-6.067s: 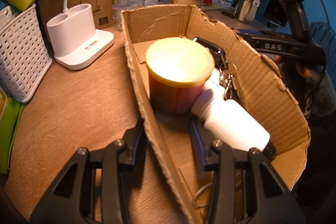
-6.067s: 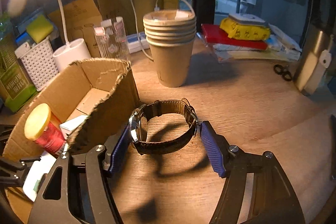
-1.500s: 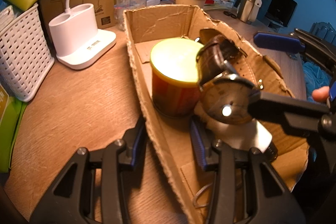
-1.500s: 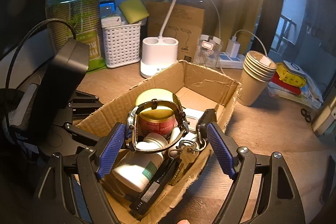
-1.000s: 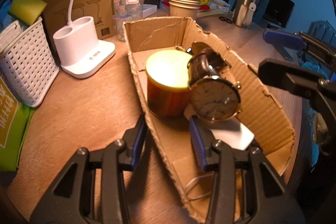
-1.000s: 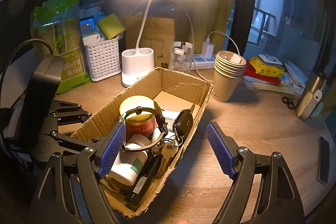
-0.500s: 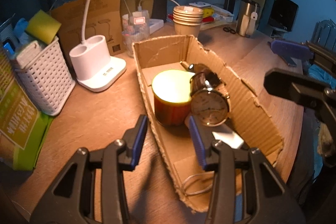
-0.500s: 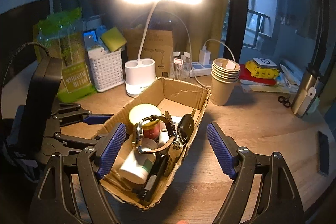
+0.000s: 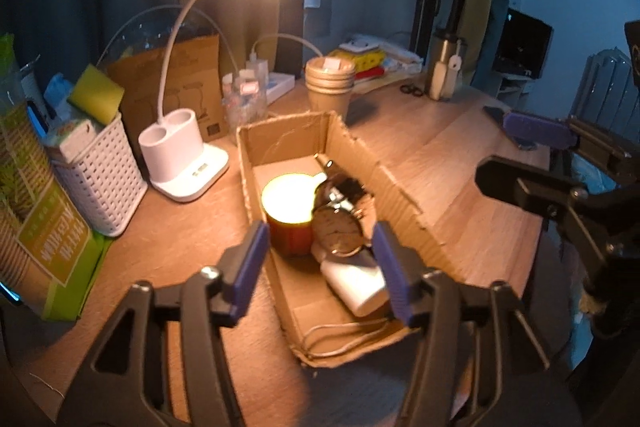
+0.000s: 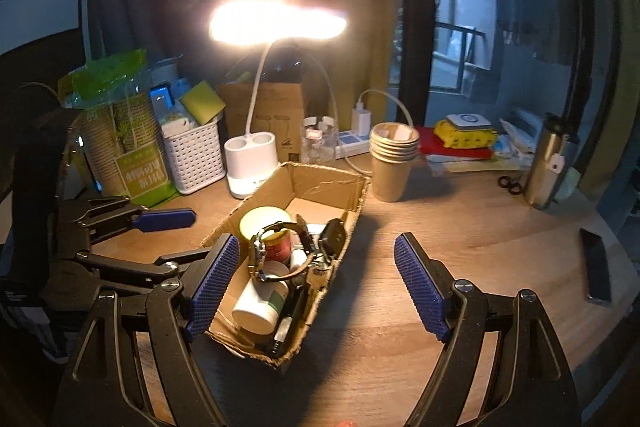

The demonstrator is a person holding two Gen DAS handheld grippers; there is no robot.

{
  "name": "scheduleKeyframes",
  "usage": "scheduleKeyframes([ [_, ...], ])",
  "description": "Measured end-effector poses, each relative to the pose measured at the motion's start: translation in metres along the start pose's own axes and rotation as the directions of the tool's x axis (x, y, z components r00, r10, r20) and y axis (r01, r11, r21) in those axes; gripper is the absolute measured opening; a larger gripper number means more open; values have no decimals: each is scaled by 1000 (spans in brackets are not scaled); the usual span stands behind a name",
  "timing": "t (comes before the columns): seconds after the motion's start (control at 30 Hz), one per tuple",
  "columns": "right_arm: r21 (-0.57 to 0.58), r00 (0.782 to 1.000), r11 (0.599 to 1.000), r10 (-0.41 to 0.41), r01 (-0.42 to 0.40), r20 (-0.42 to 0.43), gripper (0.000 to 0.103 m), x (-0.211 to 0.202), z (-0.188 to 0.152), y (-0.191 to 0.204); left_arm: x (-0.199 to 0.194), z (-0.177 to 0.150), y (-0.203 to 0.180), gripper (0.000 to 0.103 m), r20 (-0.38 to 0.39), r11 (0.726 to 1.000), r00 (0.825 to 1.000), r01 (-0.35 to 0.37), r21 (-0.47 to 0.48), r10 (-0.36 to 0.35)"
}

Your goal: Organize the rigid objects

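A cardboard box (image 9: 404, 211) (image 10: 332, 183) stands on the wooden desk. In it are a red jar with a yellow lid (image 9: 288, 203) (image 10: 266, 223), a white bottle (image 9: 356, 285) (image 10: 260, 307), a brown-strapped watch (image 9: 340, 231) (image 10: 276, 251) leaning on them, a black car key (image 10: 334, 233) and a white cable (image 9: 344, 335). My left gripper (image 9: 320, 267) is open and empty, above the box's near end. My right gripper (image 10: 316, 287) is open and empty, raised in front of the box.
A lit desk lamp (image 9: 182, 163) (image 10: 250, 163), a white basket (image 9: 96, 175) (image 10: 194, 155), a green package (image 9: 44, 235), stacked paper cups (image 9: 330, 83) (image 10: 392, 159), a steel flask (image 10: 546, 167), scissors (image 10: 510, 183) and a phone (image 10: 598, 271) stand around the box.
The right gripper let go of the watch in the box and drew back. The left gripper released the box wall, opened wider and pulled back and up.
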State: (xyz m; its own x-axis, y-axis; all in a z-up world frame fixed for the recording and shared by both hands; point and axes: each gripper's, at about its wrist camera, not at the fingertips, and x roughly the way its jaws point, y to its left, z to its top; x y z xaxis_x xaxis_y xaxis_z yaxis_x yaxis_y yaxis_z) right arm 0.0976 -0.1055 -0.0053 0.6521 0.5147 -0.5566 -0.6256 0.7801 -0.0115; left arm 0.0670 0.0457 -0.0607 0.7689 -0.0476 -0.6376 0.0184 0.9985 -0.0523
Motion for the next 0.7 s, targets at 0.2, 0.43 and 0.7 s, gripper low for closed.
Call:
scheduleKeyframes([
  [0.2, 23, 998, 999, -48, 47, 35, 83, -24, 0, -8, -21, 4, -10, 64, 50, 1000, 999, 0, 23, -1],
  [0.43, 49, 992, 995, -96, 92, 86, 83, -53, 1, -14, -47, 9, -20, 77, 103, 1000, 995, -9, 23, 7],
  [0.7, 46, 983, 991, -129, 124, 133, 83, -78, 6, -15, -73, 18, -30, 78, 160, 1000, 987, 2, 16, -4],
])
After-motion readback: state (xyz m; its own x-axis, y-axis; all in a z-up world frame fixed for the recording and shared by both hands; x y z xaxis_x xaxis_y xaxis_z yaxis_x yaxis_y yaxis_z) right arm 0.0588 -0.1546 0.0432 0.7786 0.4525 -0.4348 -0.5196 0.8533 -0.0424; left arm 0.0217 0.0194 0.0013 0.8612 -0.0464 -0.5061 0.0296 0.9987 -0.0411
